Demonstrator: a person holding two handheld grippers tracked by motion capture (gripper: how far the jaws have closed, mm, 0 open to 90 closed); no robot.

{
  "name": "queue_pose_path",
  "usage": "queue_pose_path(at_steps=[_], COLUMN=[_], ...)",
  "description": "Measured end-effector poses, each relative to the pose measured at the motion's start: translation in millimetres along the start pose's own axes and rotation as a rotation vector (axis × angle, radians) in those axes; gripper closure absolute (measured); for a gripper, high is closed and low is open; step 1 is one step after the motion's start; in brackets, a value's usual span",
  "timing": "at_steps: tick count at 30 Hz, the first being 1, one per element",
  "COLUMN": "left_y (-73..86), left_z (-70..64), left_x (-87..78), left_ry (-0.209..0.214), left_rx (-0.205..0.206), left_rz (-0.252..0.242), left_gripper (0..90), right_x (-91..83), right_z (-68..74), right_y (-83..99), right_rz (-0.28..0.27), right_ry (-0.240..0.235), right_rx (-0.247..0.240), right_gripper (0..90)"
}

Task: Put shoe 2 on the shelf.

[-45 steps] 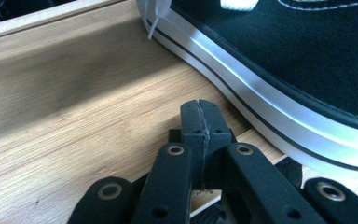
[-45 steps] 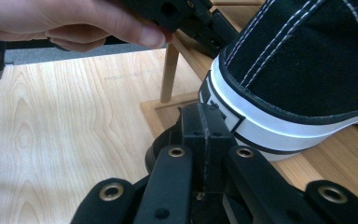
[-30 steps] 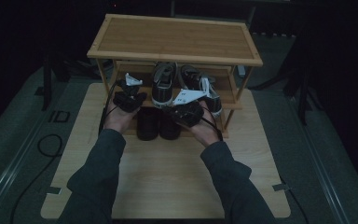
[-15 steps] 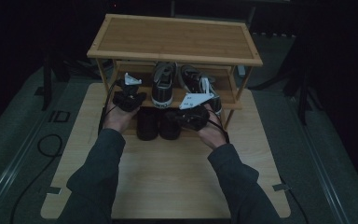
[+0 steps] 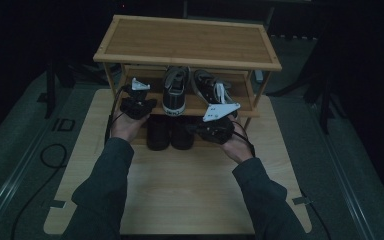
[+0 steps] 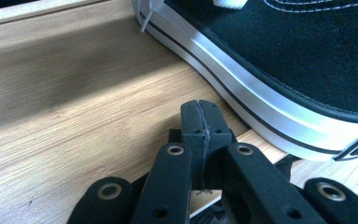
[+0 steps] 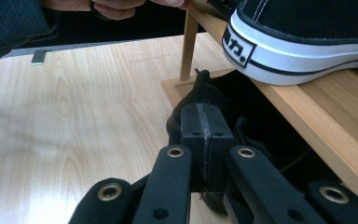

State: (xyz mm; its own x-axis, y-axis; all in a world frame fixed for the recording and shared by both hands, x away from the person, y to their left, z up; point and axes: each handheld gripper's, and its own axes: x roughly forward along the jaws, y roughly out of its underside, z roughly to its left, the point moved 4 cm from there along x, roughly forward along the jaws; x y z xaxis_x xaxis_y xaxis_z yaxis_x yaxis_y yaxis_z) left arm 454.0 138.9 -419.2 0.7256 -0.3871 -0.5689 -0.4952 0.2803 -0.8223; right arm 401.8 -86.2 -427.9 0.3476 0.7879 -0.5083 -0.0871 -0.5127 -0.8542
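Observation:
A wooden shoe rack (image 5: 187, 37) stands on a pale board. Two black sneakers with white soles (image 5: 176, 90) (image 5: 210, 87) sit on its middle shelf. Two plain black shoes (image 5: 157, 132) (image 5: 181, 132) stand side by side below that shelf. My left gripper (image 5: 137, 102) (image 6: 199, 105) is shut and empty, over the middle shelf (image 6: 74, 102) just beside the left sneaker (image 6: 298, 70). My right gripper (image 5: 215, 127) (image 7: 200, 109) is shut too. It is low at the rack's front, right before the heel of a black shoe (image 7: 223, 102), under a sneaker (image 7: 307, 37).
The pale wooden board (image 5: 180, 190) lies on a dark floor, with open room on it on the person's side of the rack. A rack post (image 7: 189, 42) stands close ahead of the right gripper. Cables (image 5: 50, 155) trail on the floor at left.
My right gripper has slid a little to the right and back toward the person, dropping lower in front of the rack. The left gripper and the shoes have stayed put.

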Motion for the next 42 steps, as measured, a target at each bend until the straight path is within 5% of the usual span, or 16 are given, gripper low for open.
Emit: queue_pose_path(at_steps=[42], left_y=[0.0], left_z=[0.9], left_x=[-0.1], left_ry=[0.008], left_rx=[-0.006], left_rz=[0.0], left_gripper=[90.0], right_x=[-78.8], right_z=[-32.4], right_y=[43.2], right_rz=[0.023], right_ry=[0.011], right_rx=[0.034], right_gripper=[90.0])
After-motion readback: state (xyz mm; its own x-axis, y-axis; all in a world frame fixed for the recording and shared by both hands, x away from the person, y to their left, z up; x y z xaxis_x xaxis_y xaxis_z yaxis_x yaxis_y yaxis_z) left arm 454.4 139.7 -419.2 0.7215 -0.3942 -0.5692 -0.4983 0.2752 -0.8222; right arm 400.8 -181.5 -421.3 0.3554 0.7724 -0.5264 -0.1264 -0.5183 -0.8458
